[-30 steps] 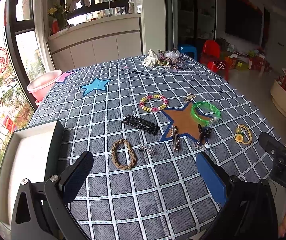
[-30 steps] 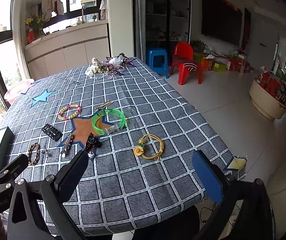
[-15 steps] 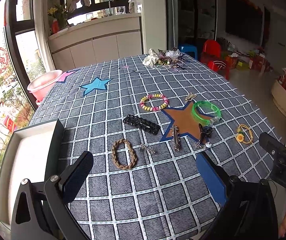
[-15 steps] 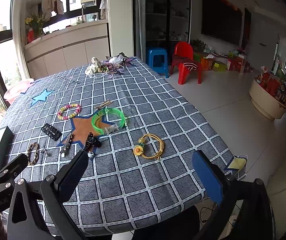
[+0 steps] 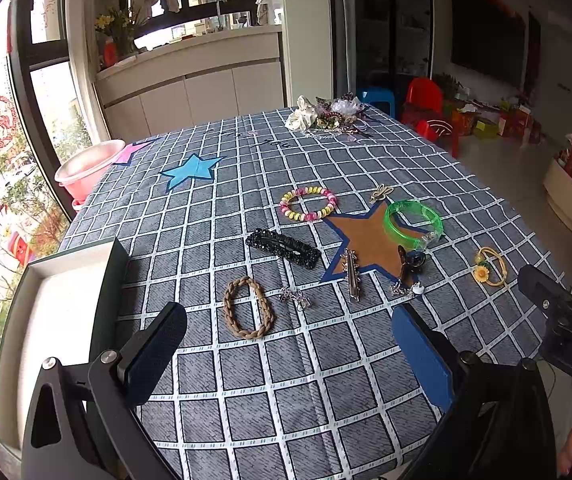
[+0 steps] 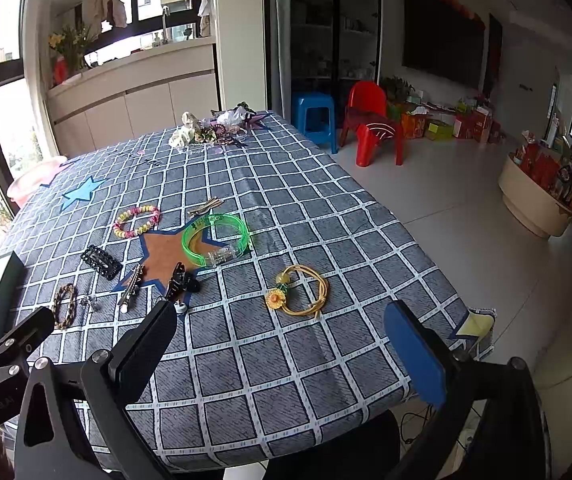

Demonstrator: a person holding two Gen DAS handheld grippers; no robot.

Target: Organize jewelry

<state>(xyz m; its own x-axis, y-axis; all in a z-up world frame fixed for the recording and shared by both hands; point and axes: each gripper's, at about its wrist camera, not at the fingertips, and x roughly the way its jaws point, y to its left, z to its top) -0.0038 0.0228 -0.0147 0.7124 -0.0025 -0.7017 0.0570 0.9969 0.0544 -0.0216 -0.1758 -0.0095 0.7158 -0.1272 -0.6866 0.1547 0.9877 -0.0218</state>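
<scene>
Nothing is seen to have moved since the earlier frames. Both the left gripper (image 5: 286, 344) and right gripper (image 6: 282, 340) are held spread wide, empty, above the checked tablecloth (image 5: 246, 380). A braided band (image 5: 248, 308) and yellow flower tie (image 6: 299, 290) lie unobstructed ahead.

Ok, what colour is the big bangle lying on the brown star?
Translucent neon green bangle; clearest in the right wrist view.

The tablecloth (image 5: 246, 380) looked matt woven cloth; the green bangle (image 5: 413, 225) glossy translucent plastic; the hair clip (image 5: 352, 275) possibly metal.
</scene>
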